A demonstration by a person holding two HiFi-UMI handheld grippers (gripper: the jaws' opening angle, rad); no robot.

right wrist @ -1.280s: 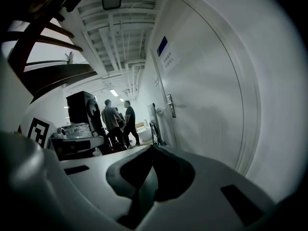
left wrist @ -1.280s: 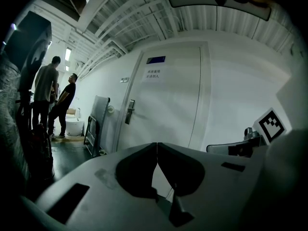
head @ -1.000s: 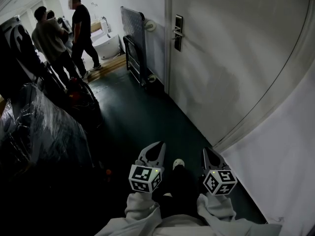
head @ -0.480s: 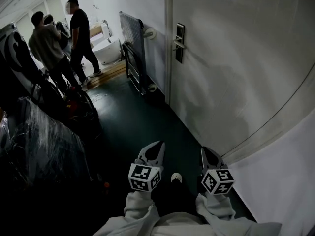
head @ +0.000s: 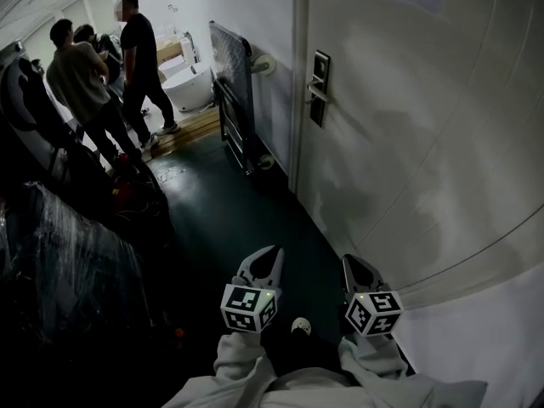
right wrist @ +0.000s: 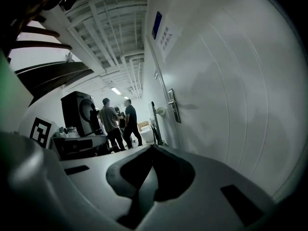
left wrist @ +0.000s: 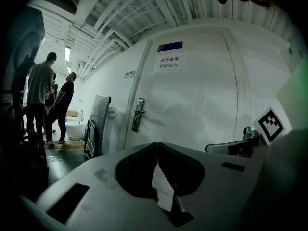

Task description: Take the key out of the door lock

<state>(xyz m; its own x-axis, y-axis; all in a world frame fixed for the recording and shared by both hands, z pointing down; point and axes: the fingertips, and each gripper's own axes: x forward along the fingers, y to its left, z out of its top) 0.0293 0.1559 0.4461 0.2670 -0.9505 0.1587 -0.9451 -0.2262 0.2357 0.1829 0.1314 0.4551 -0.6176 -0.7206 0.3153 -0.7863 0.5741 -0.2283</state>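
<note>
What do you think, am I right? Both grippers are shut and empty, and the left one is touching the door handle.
Not quite. Both the left gripper and the right gripper are shut and empty, but the left one is not touching the door handle: it hangs well short of it, as the head view shows.

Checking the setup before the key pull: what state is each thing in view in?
door: closed.
lock plate: handle level; key too small to tell.
left gripper: fingers together, empty.
right gripper: fingers together, empty.
platform cart: folded, standing upright.
</note>
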